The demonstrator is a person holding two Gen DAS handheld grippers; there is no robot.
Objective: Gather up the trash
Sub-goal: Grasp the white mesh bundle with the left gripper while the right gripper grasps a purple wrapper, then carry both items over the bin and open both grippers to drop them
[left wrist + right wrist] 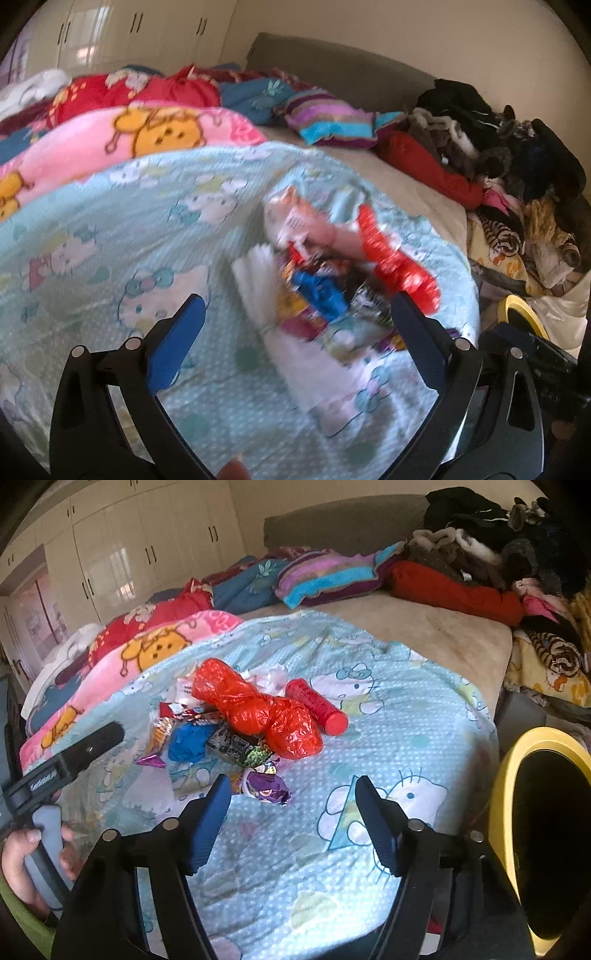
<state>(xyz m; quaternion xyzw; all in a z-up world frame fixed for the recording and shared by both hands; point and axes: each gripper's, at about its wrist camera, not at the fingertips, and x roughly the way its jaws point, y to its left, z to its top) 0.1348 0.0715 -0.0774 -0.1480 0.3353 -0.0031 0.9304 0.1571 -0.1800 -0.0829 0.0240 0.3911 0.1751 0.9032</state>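
Both my hand-held grippers are wide and hold nothing: the left hand-held gripper [297, 323] hangs over the trash [240, 731], and the right hand-held gripper [291, 801] stands just before it. The trash lies in one heap in the middle of the frame, on the blue blanket [406, 746] of the bed [443, 638]. I see a red bag [258, 709], a red tube [317, 705] just beside it, a blue wad [190, 742] and some foil wrappers [266, 790] nearest to my right fingers.

The left view is blurred, so I judge that this hand-held gripper moves fast. If it closes now, it could catch the soft blanket together with a wrapper, or push the heap apart. The tube looks round and may roll away when the bag is pulled. The wrappers are thin and flat, so the fingers could slip over them.

The bin [509, 782] with the yellow rim is at the right edge of the frame, beside the bed, and light pieces may fall next to it.

Behind the blanket are pillows [325, 576] and a heap of clothes [498, 535] in the upper right. White wardrobes [122, 554] fill the upper left.
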